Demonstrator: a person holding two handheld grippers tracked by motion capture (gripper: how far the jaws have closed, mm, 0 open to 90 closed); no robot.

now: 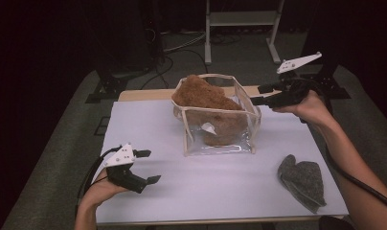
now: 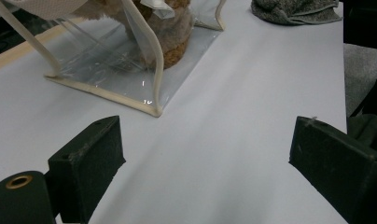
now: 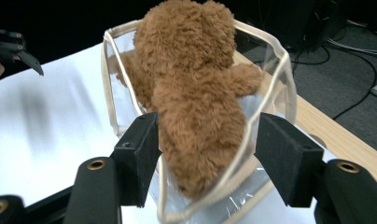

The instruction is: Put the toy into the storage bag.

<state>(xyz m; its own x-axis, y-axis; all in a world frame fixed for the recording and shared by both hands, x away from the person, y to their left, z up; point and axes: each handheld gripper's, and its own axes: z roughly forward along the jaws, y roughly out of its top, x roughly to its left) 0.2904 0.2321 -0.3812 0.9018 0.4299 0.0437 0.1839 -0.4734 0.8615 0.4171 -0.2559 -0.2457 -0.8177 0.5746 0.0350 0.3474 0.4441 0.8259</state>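
The open right gripper (image 1: 255, 95) sits right at the clear plastic pouch's (image 1: 239, 136) rim beside the fluffy brown teddy bear (image 1: 203, 96), while the open, empty left gripper (image 1: 148, 166) waits well apart.

White table (image 1: 148, 124): clear bag (image 1: 230, 136), grey cloth (image 1: 302, 181)

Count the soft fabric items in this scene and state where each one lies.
2: the brown plush toy sits in the clear bag; the grey cloth lies on the table's near right corner. Others may be hidden.
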